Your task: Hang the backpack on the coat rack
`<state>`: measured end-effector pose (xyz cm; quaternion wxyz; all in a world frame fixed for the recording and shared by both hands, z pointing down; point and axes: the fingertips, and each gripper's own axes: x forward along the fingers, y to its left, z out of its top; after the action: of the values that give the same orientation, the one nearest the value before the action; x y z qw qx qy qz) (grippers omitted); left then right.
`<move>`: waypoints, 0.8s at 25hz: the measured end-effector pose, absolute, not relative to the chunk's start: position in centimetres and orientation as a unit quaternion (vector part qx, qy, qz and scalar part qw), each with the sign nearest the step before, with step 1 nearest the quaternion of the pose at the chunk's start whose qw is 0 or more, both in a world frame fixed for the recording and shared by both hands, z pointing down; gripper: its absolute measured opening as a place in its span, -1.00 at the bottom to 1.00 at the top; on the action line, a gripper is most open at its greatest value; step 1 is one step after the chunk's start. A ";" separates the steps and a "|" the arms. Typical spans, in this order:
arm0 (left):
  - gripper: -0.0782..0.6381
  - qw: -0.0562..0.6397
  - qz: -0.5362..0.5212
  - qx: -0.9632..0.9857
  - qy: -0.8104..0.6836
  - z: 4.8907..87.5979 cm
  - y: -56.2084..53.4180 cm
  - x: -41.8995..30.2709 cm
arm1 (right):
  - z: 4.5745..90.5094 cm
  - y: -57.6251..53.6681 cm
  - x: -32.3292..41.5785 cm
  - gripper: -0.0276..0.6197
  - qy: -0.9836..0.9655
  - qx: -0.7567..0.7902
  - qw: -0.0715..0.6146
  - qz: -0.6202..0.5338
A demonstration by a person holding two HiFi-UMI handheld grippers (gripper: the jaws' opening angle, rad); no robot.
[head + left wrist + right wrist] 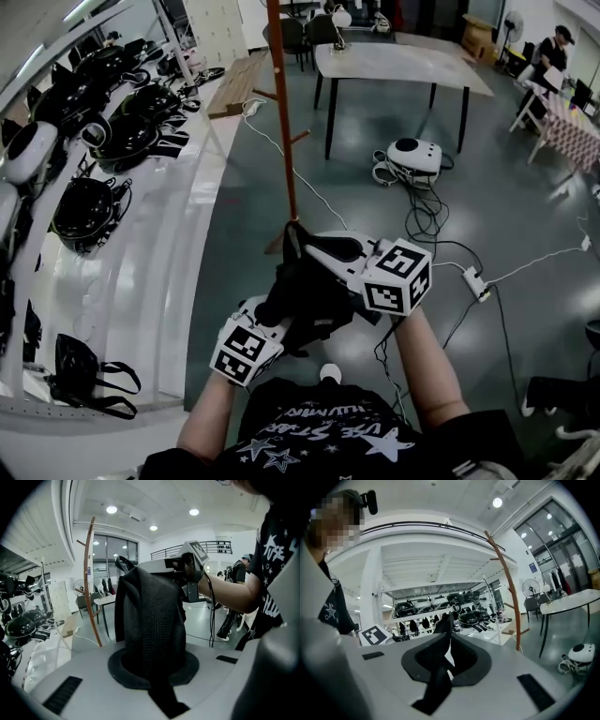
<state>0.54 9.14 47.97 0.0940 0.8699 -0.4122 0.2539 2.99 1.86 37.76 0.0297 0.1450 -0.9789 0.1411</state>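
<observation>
I hold a black backpack (pixel 305 292) in front of my chest with both grippers. My left gripper (pixel 279 321) is shut on its lower body; in the left gripper view the dark woven fabric (pixel 151 620) fills the space between the jaws. My right gripper (pixel 321 247) is higher and to the right, shut on a black strap (pixel 437 687) at the pack's top, which runs between its jaws and sticks up past them. The coat rack's brown pole (pixel 281 122) stands on the floor just beyond the pack, with a short peg (pixel 298 137); it also shows as the rack (pixel 511 597) in the right gripper view.
White shelving with several black helmets (pixel 84 208) and a black bag (pixel 89 375) runs along the left. Beyond the rack stand a grey table (pixel 394 61) and chairs. A white device (pixel 414 155), cables and a power strip (pixel 476 282) lie on the floor at right.
</observation>
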 end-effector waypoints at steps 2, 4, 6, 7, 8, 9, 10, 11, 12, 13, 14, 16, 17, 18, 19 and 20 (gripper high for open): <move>-0.64 0.103 0.251 0.871 -0.410 48.1 8.1 0.7 | 38.0 0.8 2.9 -0.84 -0.979 0.148 0.034 0.133; -0.64 0.122 0.249 0.870 -0.408 48.5 6.9 0.5 | 38.2 -0.6 2.8 -0.86 -0.977 0.163 0.035 0.130; -0.64 0.139 0.248 0.869 -0.405 48.9 5.3 0.1 | 38.5 -2.5 2.5 -0.86 -0.973 0.193 0.039 0.121; -0.64 0.143 0.247 0.870 -0.403 49.0 4.5 -0.1 | 38.7 -3.4 2.3 -0.86 -0.970 0.210 0.044 0.112; -0.64 0.146 0.247 0.871 -0.399 49.2 3.7 -0.2 | 38.9 -4.3 2.1 -0.86 -0.967 0.226 0.051 0.102; -0.64 0.149 0.246 0.873 -0.394 49.3 2.9 -0.5 | 39.0 -5.2 1.8 -0.86 -0.965 0.240 0.056 0.092; -0.64 0.151 0.244 0.875 -0.390 49.3 2.0 -0.7 | 39.1 -6.1 1.5 -0.86 -0.963 0.250 0.059 0.085; -0.64 0.151 0.241 0.877 -0.386 49.3 0.9 -1.1 | 39.0 -7.2 1.2 -0.86 -0.961 0.258 0.058 0.081; -0.64 0.150 0.238 0.881 -0.382 49.3 -0.4 -1.5 | 38.9 -8.4 0.8 -0.86 -0.959 0.266 0.057 0.078; -0.64 0.147 0.234 0.884 -0.376 49.3 -1.8 -1.9 | 38.8 -9.8 0.5 -0.87 -0.957 0.274 0.056 0.075; -0.64 0.143 0.231 0.888 -0.371 49.2 -3.3 -2.4 | 38.6 -11.2 0.1 -0.87 -0.955 0.282 0.055 0.070; -0.64 0.130 0.227 0.895 -0.362 48.9 -6.7 -3.5 | 38.2 -14.5 -0.8 -0.87 -0.950 0.301 0.055 0.059; -0.64 0.123 0.225 0.897 -0.359 48.7 -8.5 -4.1 | 38.0 -16.1 -1.4 -0.87 -0.948 0.310 0.055 0.054; -0.64 0.118 0.224 0.900 -0.356 48.5 -10.2 -4.7 | 37.7 -17.8 -1.9 -0.87 -0.946 0.317 0.054 0.050; -0.64 0.112 0.223 0.902 -0.353 48.2 -12.0 -5.4 | 37.4 -19.4 -2.4 -0.87 -0.943 0.324 0.053 0.047; -0.64 0.105 0.223 0.903 -0.352 47.9 -13.8 -6.0 | 37.0 -21.1 -2.9 -0.87 -0.941 0.330 0.051 0.045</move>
<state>-6.00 -13.80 47.94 0.1048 0.9030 -0.3516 0.2234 -2.90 -21.08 37.01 0.0509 0.3304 -0.9414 0.0446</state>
